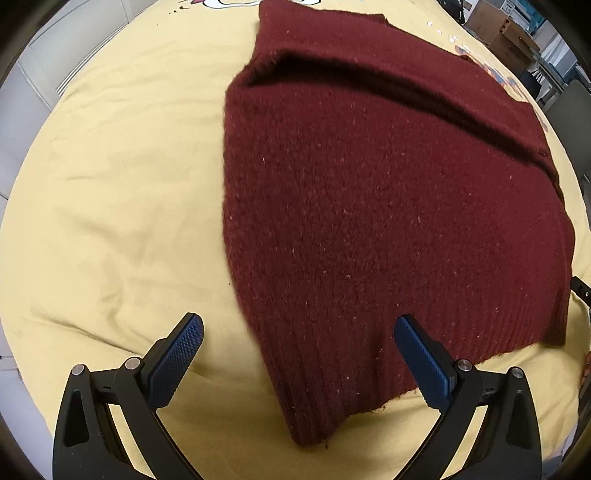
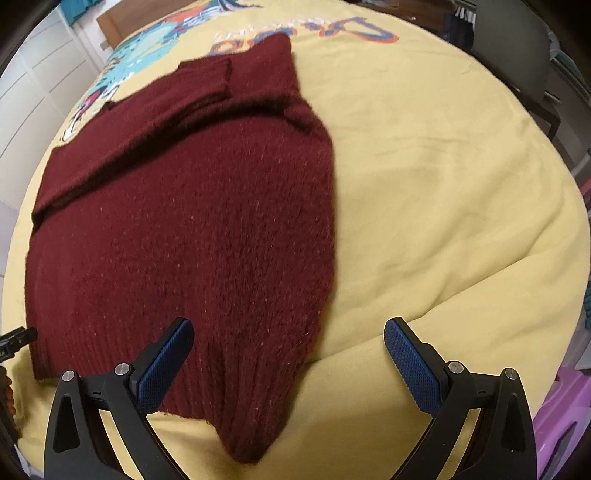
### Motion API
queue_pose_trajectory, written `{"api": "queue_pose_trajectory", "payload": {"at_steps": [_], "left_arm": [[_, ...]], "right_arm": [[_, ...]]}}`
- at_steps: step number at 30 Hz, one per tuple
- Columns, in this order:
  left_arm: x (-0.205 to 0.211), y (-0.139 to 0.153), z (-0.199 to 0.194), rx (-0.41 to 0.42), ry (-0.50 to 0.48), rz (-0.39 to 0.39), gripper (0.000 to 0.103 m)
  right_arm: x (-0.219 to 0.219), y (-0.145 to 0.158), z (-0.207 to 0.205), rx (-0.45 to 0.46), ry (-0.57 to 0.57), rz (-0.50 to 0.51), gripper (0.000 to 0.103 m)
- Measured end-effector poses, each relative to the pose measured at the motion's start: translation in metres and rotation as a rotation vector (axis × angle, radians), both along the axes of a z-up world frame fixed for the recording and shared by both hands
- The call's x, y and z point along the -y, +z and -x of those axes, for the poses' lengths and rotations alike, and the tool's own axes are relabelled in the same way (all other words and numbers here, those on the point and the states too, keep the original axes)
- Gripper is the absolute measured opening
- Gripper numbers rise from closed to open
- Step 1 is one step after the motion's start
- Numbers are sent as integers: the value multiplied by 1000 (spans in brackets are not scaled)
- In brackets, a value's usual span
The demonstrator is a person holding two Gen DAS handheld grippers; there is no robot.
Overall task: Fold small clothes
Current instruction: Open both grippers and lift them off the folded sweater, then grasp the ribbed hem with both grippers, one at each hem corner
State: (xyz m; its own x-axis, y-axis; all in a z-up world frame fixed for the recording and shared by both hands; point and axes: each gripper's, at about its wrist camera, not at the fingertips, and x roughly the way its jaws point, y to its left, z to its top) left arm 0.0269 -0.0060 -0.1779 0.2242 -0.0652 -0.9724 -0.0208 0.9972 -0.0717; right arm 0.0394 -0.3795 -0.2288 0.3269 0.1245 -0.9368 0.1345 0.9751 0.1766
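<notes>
A dark red knitted sweater (image 1: pixel 388 206) lies flat on a yellow blanket (image 1: pixel 118 192), its sleeves folded in across the upper part. Its ribbed hem faces me. My left gripper (image 1: pixel 298 334) is open and empty, hovering over the hem's left corner. In the right wrist view the sweater (image 2: pixel 192 229) fills the left half. My right gripper (image 2: pixel 289 334) is open and empty over the hem's right corner, which hangs a little over a fold in the blanket (image 2: pixel 443 184). The tip of the other gripper shows at the left edge (image 2: pixel 16 338).
The blanket carries a cartoon print (image 2: pixel 140 55) beyond the sweater's collar end. White drawers (image 2: pixel 40 85) stand at the left, a dark chair (image 2: pixel 517 59) at the right, cardboard boxes (image 1: pixel 506 33) at the far right, and a purple plastic item (image 2: pixel 565 417) by the blanket's edge.
</notes>
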Motion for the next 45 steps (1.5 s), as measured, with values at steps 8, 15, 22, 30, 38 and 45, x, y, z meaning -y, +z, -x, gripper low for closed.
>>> {"api": "queue_pose_trajectory", "payload": {"at_steps": [8,15,22,30,38,45], "left_arm": [[-6,2,4,12,27,8,102],[-10,-9,11,-27,21,39,102],[7,-22,14,-73,-52,59,78],[4,-12,13,-58,-49,149,11],[8,24,10,33,-80,170,9],[-8,65,-18,138,-44,244,9]], "right_arm": [[3,-4,-2,-20,-2,-25,103],[5,-7,1,-61,-4,-53,103],[-11,-16,3,-150,57,-64,96],[-21,-22,8,-230,109,-167,17],[-3,29,-12,-116,118,-238,13],[9,89,-59,42,100,-303,13]]}}
